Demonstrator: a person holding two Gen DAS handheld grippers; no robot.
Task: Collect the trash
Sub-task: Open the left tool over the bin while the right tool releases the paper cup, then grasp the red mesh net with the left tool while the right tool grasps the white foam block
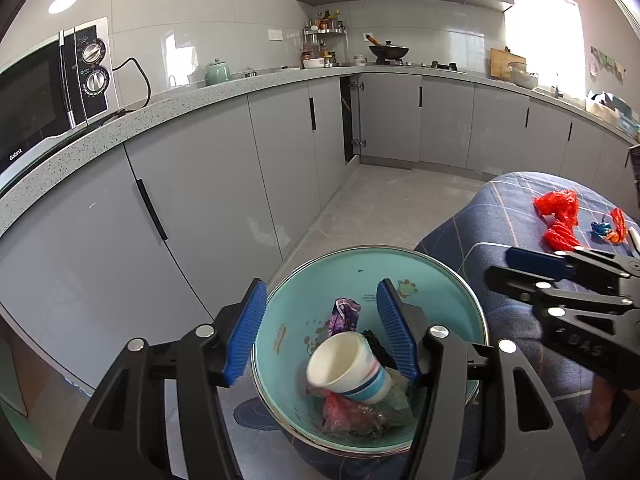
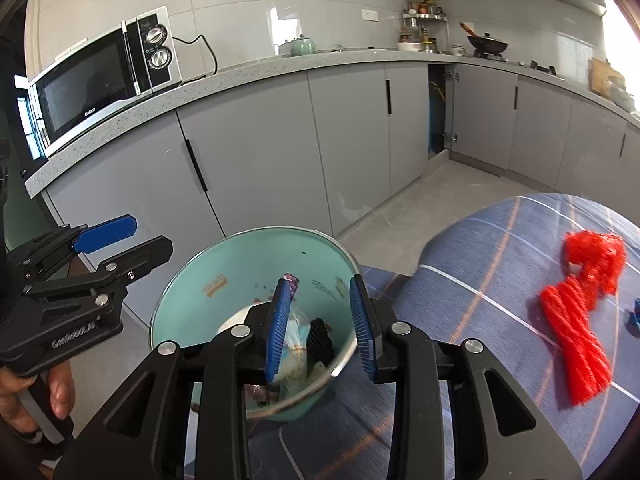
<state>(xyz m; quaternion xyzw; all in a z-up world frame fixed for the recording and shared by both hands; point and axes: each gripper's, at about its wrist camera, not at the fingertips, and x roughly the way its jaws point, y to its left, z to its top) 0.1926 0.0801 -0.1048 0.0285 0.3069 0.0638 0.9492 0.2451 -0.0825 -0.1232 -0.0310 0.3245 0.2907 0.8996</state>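
Observation:
A teal metal bin point(image 1: 436, 300) stands on the floor beside a table with a blue plaid cloth point(image 1: 504, 200). In it lie a white paper cup with blue stripes point(image 1: 348, 368), a purple wrapper point(image 1: 346, 314), dark scraps and pink plastic. My left gripper point(image 1: 320, 328) is open and empty above the bin. My right gripper point(image 2: 322, 320) is open and empty over the bin's point(image 2: 180, 280) right rim. It also shows in the left wrist view point(image 1: 516, 264). Red mesh netting point(image 2: 580, 312) and a small blue-orange scrap point(image 1: 606, 230) lie on the cloth.
Grey cabinets point(image 1: 200, 200) line the wall under a speckled counter point(image 1: 168, 108) with a microwave point(image 1: 44, 96). One cabinet door point(image 1: 352, 116) stands ajar at the corner. A stove with a wok point(image 1: 388, 52) is at the back. Grey tile floor point(image 1: 380, 204) lies between.

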